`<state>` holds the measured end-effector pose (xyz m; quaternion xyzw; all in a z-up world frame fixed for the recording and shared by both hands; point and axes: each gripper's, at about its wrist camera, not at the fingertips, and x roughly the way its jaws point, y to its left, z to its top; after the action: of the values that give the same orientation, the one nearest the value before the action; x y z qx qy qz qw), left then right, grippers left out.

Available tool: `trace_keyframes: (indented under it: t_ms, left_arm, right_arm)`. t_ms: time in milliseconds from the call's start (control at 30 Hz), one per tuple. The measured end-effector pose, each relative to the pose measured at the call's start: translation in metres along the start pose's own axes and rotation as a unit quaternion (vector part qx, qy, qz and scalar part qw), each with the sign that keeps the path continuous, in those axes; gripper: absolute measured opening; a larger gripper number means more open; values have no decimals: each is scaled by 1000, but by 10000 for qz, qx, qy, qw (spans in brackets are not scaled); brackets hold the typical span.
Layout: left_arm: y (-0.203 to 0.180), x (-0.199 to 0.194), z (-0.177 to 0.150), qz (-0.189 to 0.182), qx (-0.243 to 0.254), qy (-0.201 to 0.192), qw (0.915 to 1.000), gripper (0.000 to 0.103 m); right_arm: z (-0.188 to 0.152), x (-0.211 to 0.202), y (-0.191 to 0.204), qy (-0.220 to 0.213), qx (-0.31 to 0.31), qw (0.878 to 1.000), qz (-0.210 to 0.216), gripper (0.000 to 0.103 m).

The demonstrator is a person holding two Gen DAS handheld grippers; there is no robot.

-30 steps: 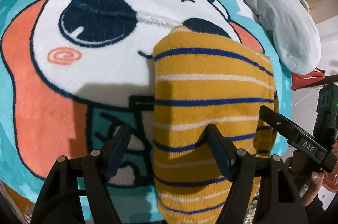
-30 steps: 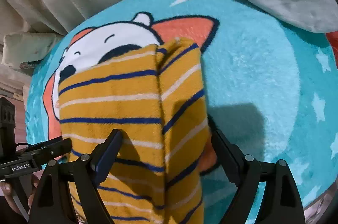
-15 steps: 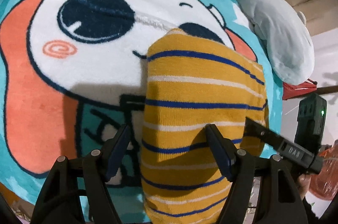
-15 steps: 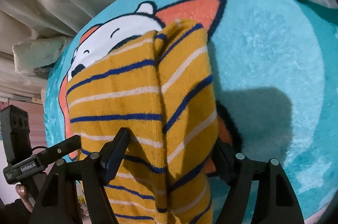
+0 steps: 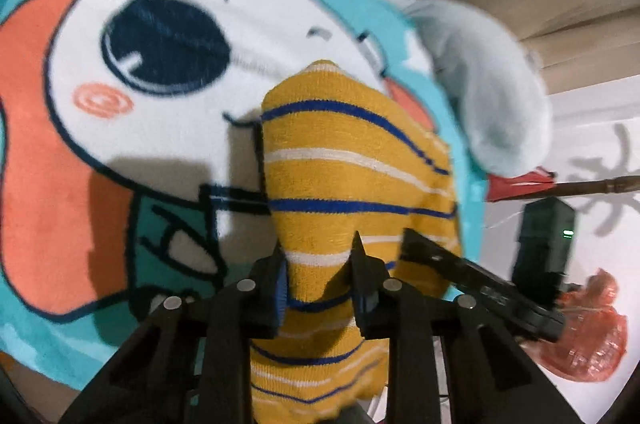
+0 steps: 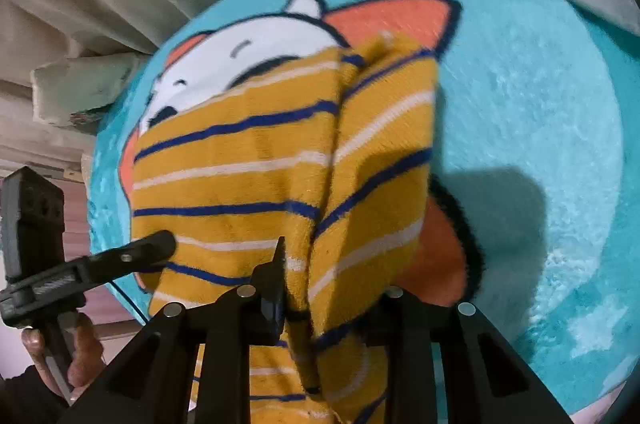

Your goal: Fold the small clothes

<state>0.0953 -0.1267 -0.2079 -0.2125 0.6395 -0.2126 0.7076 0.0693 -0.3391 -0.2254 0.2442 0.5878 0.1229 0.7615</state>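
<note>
Left wrist view: both the left hand-held gripper and right hand-held gripper are closing, pinching the near hem of the soft, light, limp striped garment.

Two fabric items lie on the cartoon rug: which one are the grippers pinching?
The yellow striped garment, with its blue and white stripes; both grippers' jaws are closing on its near edge. The pale grey cloth lies untouched at the rug's far edge.
</note>
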Motion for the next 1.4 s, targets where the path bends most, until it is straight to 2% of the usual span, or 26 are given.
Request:
trace_keyframes:
  t_ms: [167,367,467,500,567,633,667,700,733,767,833,900,1000,1067,1133,1167,1200,1233,1267,1300,1400]
  left_arm:
    - [5,-48,23,-21,97,-384,9992,25]
    - [28,-66,78,143,-106,-664,9976,25]
    - [37,-65,101,391,-44,-777,9962,26]
    - [41,-60,108,507,-72,-758,9958,30]
    - [51,-48,113,907,-255,-687,9932,33]
    - [63,-35,110,1240,-300,-580,9901,35]
    - [69,-33,107,1307,-354,-513,9895,41]
    - [75,-31,102,1326,-465,-474,9889,47]
    - [78,-34,94,1225,-546,-485,9898,49]
    - [79,-38,87,1122,-574,-517,9907,53]
    - [80,-47,71,1042,-622,-579,9909,62]
    - [79,-56,50,895,-672,-626,9917,66]
    - [72,-53,26,889,-565,-521,9931,66]
    - [69,-41,17,1036,-441,-396,9929,66]
    - [70,-26,13,1176,-434,-302,9916,66]
    - [73,-19,12,1246,-471,-262,9907,66]
    - [75,-13,11,1279,-535,-210,9901,65]
    - [79,-10,10,1254,-657,-189,9897,64]
    - [80,-10,10,1235,-735,-183,9894,60]
    - [80,-11,8,1258,-763,-197,9889,58]
    - [75,-12,6,1406,-587,-208,9881,58]
  right_arm:
    - [16,-9,38,-179,-245,9989,345,27]
    - [75,9,81,-226,-478,9972,534,28]
    - [106,22,96,-225,-660,9964,485,28]
    - [115,27,100,-212,-725,9962,428,28]
    - [128,42,104,-63,-820,9965,154,36]
    - [136,63,96,223,-740,9968,-201,38]
    - [138,69,92,315,-707,9966,-293,38]
    - [138,70,86,373,-621,9970,-262,42]
    - [138,65,82,358,-522,9978,-214,49]
    - [136,56,80,289,-477,9982,-229,52]
    - [125,30,78,60,-441,9986,-277,68]
    - [106,5,77,-131,-427,9990,47,70]
    - [72,-5,81,-41,-557,9979,319,70]
    - [55,7,85,193,-615,9965,532,64]
    - [44,33,90,466,-699,9959,335,43]
    - [42,42,90,575,-678,9957,258,38]
    - [41,54,90,696,-680,9951,195,27]
    - [40,61,90,754,-705,9947,44,11]
    - [41,64,88,799,-691,9943,-144,7]
    - [41,62,87,801,-662,9944,-175,6]
    - [39,50,89,668,-788,9930,-569,5]
